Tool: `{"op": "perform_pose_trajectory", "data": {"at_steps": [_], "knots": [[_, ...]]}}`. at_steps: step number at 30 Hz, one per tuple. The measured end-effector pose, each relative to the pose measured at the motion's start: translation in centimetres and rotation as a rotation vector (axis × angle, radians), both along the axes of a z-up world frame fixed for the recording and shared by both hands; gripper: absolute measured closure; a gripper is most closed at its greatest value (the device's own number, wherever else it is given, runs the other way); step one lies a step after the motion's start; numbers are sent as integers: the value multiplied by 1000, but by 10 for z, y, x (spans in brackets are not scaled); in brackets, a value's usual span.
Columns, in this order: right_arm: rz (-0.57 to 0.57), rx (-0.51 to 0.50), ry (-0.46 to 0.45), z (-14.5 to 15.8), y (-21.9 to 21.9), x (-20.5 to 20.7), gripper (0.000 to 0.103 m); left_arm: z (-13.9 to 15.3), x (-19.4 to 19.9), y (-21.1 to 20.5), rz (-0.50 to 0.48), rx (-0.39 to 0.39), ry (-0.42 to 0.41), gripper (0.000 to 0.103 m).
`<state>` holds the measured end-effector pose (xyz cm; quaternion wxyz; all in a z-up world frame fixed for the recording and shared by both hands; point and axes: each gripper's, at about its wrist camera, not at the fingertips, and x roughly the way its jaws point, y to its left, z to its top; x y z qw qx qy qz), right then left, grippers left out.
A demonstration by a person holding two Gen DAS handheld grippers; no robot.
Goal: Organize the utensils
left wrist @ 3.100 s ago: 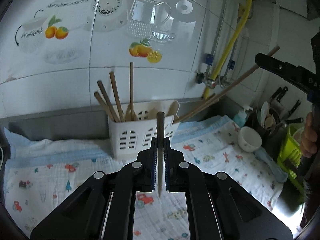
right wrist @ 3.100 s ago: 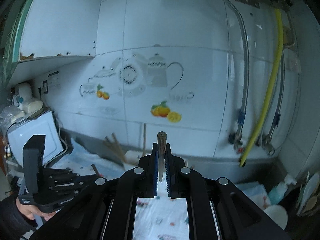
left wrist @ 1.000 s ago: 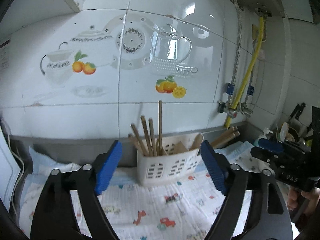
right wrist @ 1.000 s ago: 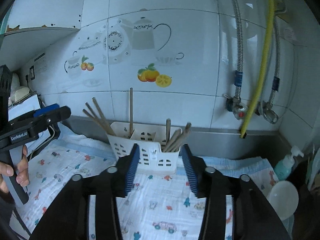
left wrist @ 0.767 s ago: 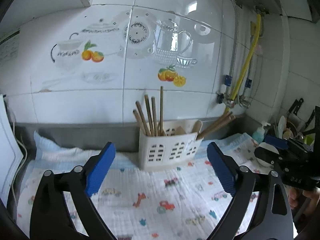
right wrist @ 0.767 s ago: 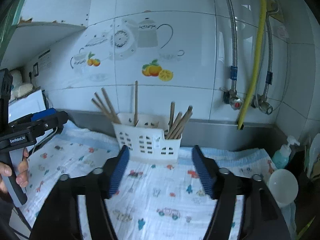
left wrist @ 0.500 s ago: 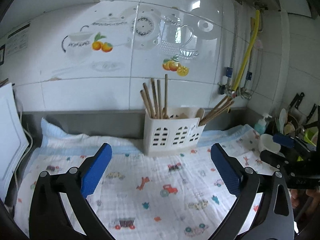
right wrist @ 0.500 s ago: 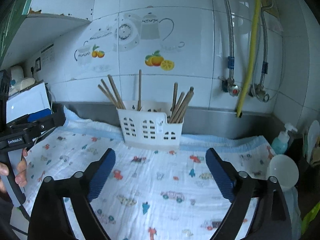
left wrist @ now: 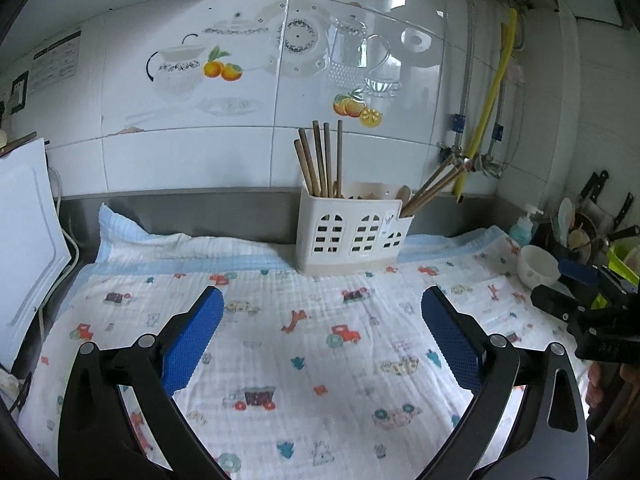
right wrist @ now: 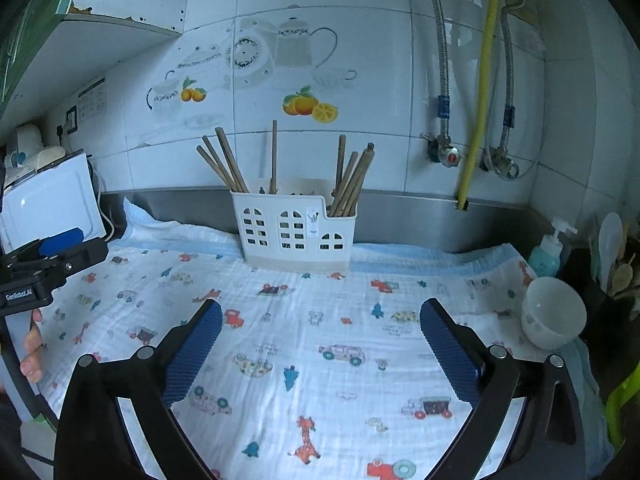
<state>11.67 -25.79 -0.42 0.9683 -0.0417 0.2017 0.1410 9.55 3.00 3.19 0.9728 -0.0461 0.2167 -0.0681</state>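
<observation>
Left wrist view: our left gripper (left wrist: 320,336) now stands wide open and empty, as does our right gripper (right wrist: 320,340); both held chopsticks three seconds ago. We judge the task near complete: the chopsticks (right wrist: 348,180) stand in the white utensil caddy (right wrist: 294,236). The printed cloth (left wrist: 304,340) covers the counter below a tiled wall (left wrist: 180,152); a white bowl (right wrist: 554,312) sits right.

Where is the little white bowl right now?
The white bowl sits at the right edge of the printed cloth in the right wrist view, just in front of the blue soap bottle, well right of the utensil holder.
</observation>
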Motion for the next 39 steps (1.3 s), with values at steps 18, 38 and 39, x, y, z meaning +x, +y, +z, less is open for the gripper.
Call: {"op": "perform_pose_trajectory", "data": {"at_steps": [18, 38, 39], "knots": [[-10, 22, 29, -13, -8, -21, 7, -13, -27, -2, 7, 21, 32, 5], [-6, 32, 57, -23, -10, -21, 7, -27, -30, -12, -45, -8, 63, 5], [-6, 33, 57, -23, -10, -21, 7, -28, -31, -12, -47, -17, 62, 5]]}}
